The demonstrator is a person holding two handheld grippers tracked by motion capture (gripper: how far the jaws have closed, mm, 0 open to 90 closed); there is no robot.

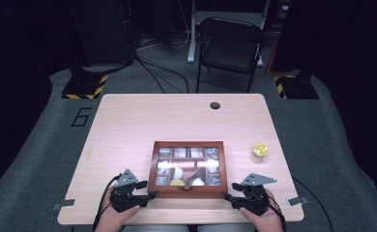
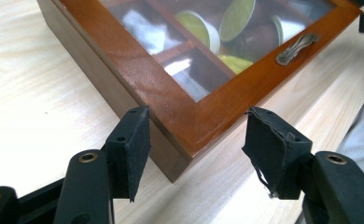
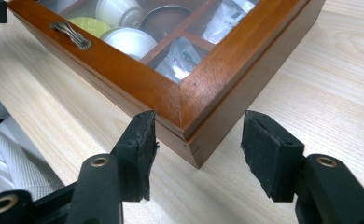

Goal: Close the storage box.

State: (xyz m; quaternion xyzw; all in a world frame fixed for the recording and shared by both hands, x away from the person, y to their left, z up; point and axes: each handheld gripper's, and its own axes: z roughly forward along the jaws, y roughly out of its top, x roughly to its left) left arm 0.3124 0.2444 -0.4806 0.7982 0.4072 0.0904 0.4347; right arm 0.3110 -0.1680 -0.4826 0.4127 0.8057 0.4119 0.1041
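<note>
The wooden box (image 1: 187, 168) with a glass lid lay closed near the front edge of the desk (image 1: 128, 121), roughly midway between its left and right edges. Through the glass, capsules and sachets sat in separate compartments. A small metal handle (image 2: 296, 48) was fixed to the middle of the lid's front rail.

The left gripper (image 1: 147, 194) stood at the box's front-left corner, jaws apart, the corner between the pads (image 2: 136, 140); one pad lay against or just beside the side wall, the other was clear of the front. The right gripper (image 1: 229, 195) stood likewise at the front-right corner, jaws apart, neither pad (image 3: 142, 149) plainly pressing the wood.

A lone yellow capsule (image 1: 260, 149) sat on the desk toward the right edge, well apart from the box.

Judgement: the step in hand was positioning at the two front corners, either to shift the box or to prepare lifting the lid. The next move would call for a firm hold on the wood or a reach to the handle.
</note>
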